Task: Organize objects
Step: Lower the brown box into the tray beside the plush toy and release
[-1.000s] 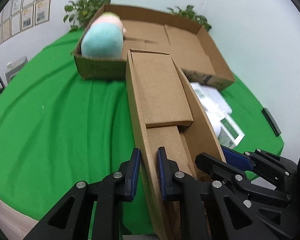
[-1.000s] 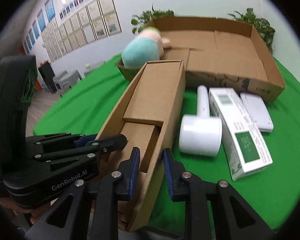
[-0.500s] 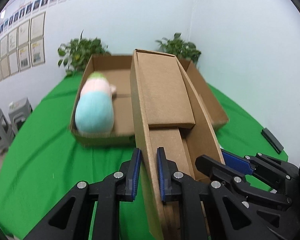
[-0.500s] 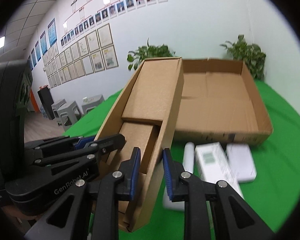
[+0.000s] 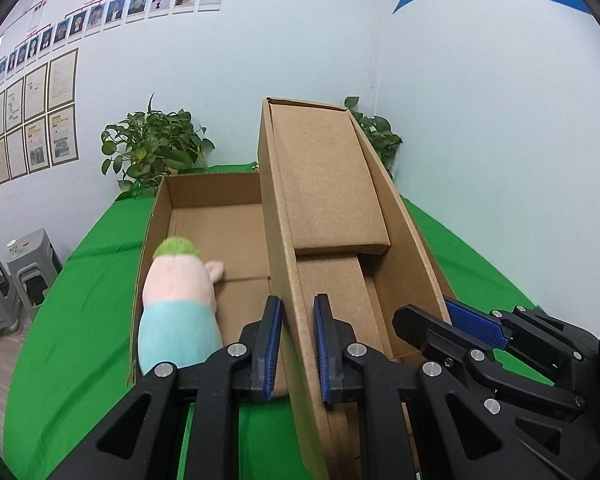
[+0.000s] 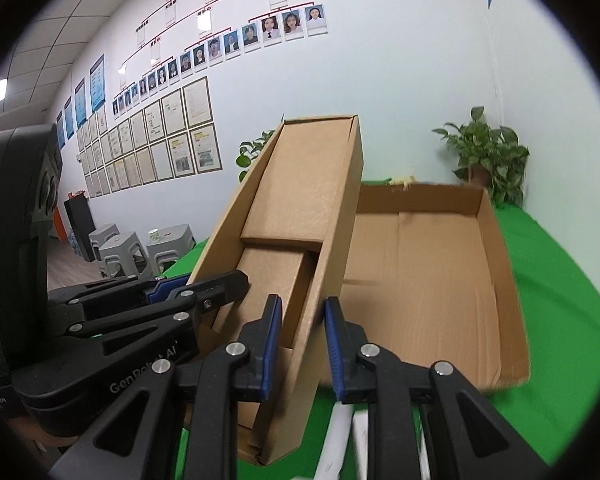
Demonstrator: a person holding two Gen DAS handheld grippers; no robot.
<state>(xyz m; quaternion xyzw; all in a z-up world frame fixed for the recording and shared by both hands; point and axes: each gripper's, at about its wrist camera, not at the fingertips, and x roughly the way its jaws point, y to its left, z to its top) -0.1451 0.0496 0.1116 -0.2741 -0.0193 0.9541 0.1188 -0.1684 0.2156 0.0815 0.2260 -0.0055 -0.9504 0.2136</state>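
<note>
The narrow box (image 5: 332,216) is held off the green tabletop (image 5: 80,300), tilted up and away, above the near part of the big tray (image 6: 504,280). The left tongs (image 5: 296,344) are clamped on its left wall, the right tongs (image 6: 300,344) on its right wall. White items (image 6: 340,440) below are blurred, perhaps packages. A plush toy (image 5: 180,312) lies in the tray's left side. Plants (image 5: 156,152) stand beyond.

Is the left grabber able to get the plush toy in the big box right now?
Probably not yet. The left gripper is shut on the narrow cardboard box, sharing it with the right gripper. The plush toy lies uncovered in the big tray.
</note>
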